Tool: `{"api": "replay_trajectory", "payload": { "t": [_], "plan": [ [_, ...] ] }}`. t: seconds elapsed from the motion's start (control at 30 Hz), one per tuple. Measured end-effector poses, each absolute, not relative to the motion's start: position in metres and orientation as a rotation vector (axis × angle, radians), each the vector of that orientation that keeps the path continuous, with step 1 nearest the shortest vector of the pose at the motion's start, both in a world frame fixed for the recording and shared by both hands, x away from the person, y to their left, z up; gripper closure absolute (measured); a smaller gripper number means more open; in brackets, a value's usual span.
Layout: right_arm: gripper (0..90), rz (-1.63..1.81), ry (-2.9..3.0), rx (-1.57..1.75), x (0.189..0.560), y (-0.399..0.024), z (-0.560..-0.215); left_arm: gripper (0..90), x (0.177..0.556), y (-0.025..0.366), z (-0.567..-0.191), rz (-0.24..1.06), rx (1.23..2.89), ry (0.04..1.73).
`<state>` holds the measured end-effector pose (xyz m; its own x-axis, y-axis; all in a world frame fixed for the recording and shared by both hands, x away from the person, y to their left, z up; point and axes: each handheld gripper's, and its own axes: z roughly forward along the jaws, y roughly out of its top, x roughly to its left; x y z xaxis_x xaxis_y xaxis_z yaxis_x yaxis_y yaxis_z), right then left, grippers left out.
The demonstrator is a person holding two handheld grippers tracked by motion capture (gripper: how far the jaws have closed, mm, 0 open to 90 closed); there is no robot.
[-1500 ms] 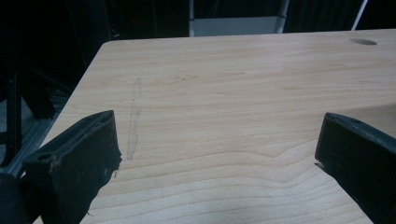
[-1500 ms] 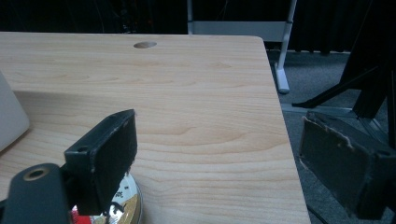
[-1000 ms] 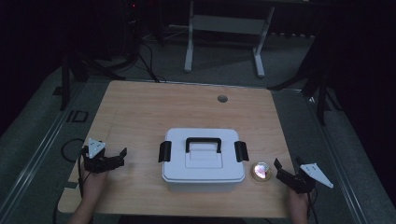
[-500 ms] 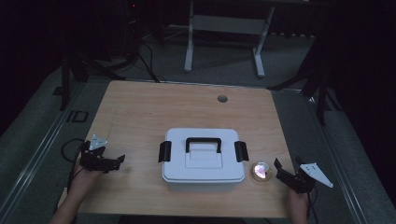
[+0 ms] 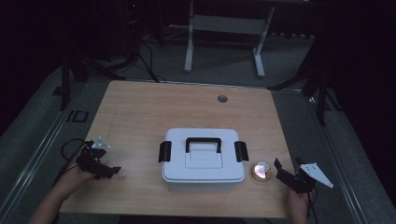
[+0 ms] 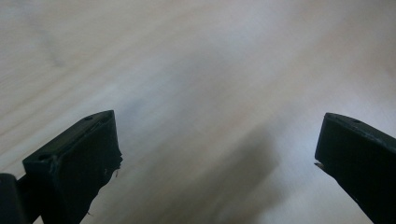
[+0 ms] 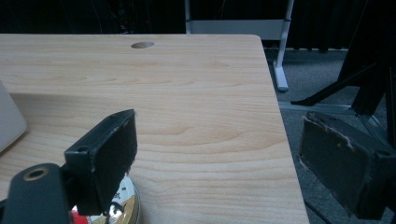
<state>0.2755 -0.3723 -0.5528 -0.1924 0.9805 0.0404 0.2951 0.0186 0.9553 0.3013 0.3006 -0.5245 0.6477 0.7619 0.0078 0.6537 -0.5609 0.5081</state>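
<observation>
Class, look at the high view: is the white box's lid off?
No: the lid sits on the white box, with its black handle lying flat on top.

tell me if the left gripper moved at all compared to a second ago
Yes. In the high view the left gripper has dropped back toward the table's near edge and turned, against the unmoved white box.

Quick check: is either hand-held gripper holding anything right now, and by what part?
Nothing is held. The left hand-held gripper is open over bare table; the right hand-held gripper is open beside the small round tin.
</observation>
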Motion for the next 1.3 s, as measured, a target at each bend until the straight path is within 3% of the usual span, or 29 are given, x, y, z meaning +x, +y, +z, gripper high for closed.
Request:
{"api": "replay_trajectory", "payload": {
  "t": [0.07, 0.63, 0.87, 1.07, 1.3],
  "plan": [
    [11.5, 1.205, 1.579, 1.335, 0.275, -0.372, -0.553, 0.0, 0.301, 0.3, -0.524, 0.23, 2.442, 1.053],
    [11.5, 1.2, 1.584, 1.337, 0.276, -0.372, -0.553, 2.7, 0.291, 0.295, -0.51, -0.038, 2.864, 0.69],
    [11.4, 1.201, 1.584, 1.337, 0.276, -0.372, -0.553, 2.7, 0.289, 0.291, -0.504, -0.062, 2.935, 0.625],
    [11.5, 1.204, 1.584, 1.339, 0.276, -0.372, -0.553, 2.9, 0.289, 0.289, -0.494, 0.087, 2.995, 0.553],
    [11.4, 1.205, 1.583, 1.34, 0.276, -0.372, -0.553, 3.4, 0.291, 0.288, -0.481, 0.037, 2.999, 0.527]
  ]
}}
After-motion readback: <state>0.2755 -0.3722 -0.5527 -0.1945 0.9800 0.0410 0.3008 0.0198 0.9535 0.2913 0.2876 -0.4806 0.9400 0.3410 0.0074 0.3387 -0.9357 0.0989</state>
